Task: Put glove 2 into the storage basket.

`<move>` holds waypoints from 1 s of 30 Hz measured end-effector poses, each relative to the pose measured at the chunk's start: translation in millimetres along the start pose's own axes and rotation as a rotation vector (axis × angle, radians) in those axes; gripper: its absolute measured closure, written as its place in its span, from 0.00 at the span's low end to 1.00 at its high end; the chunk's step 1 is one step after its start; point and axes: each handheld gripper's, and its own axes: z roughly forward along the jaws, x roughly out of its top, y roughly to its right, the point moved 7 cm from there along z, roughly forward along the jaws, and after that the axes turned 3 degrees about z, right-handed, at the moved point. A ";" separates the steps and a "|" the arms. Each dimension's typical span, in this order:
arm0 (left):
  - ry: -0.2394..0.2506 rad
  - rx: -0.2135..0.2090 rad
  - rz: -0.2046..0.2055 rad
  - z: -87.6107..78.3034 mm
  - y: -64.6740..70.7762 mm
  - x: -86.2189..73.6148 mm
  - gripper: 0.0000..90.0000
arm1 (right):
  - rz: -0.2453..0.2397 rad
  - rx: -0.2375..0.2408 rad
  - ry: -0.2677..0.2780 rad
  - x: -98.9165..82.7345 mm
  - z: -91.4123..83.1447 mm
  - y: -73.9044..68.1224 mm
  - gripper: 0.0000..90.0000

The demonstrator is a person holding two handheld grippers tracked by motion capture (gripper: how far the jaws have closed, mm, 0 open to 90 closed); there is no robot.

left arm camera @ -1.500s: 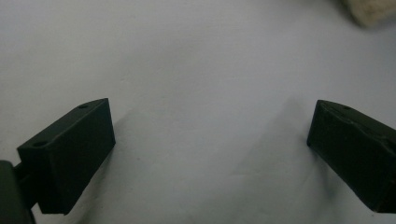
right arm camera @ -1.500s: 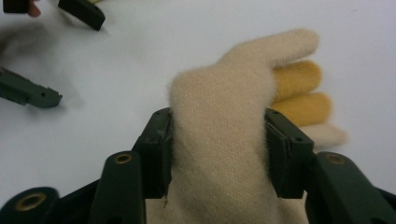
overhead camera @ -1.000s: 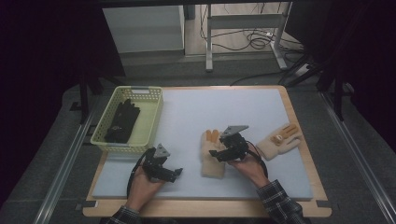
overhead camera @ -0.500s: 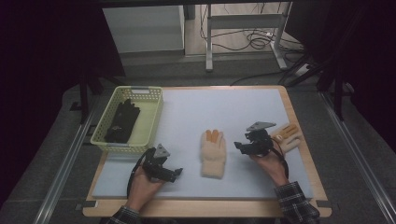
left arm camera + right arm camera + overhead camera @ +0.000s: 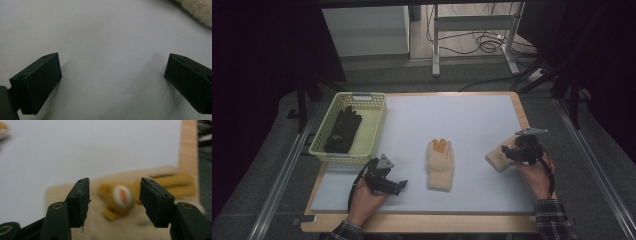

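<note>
A: Start at the left. What sits there?

B: A pale yellow basket (image 5: 373, 127) at the far left of the mat (image 5: 472, 120), with a pair of black gloves (image 5: 343, 130) lying inside it.

A: And in front of it?

B: The left gripper (image 5: 400, 184), held low over the near left of the mat. In the left gripper view its jaws stand wide apart with bare mat between them; a bit of cream fabric shows at the top right corner of that view.

A: The middle?

B: A cream glove (image 5: 440, 164) with orange fingertips lies flat, cuff towards the person, fingers pointing far. It is apart from both grippers.

A: Then the right side?

B: A second cream glove (image 5: 498, 157) lies near the right edge of the mat. The right gripper (image 5: 508, 152) is over it, in the person's right hand (image 5: 536, 179). The right gripper view (image 5: 113, 197) shows the jaws about half open, having just been closing, astride the glove's orange-tipped fingers (image 5: 172, 181) and a round orange-and-white patch (image 5: 122, 195). The pads do not press on the fabric; whether the tips touch it I can't tell, as the picture is blurred.

A: So nothing is held?

B: Nothing, by either gripper.
</note>
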 end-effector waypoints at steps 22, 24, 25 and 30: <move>0.000 -0.001 0.000 0.0 -0.1 0.0 0.01 | 0.035 -0.002 0.012 -7.0 17.4 1.7 0.67; 0.000 -0.001 -0.001 0.0 -0.1 0.0 0.01 | 0.021 0.012 0.024 -2.8 13.5 -1.5 0.67; 0.000 -0.001 0.000 -0.1 -0.1 0.0 0.01 | 0.015 0.018 0.029 -0.3 11.1 -4.3 0.67; 0.000 -0.001 -0.004 -0.1 0.2 -0.1 0.01 | -0.025 0.074 0.062 14.2 -3.3 -22.4 0.67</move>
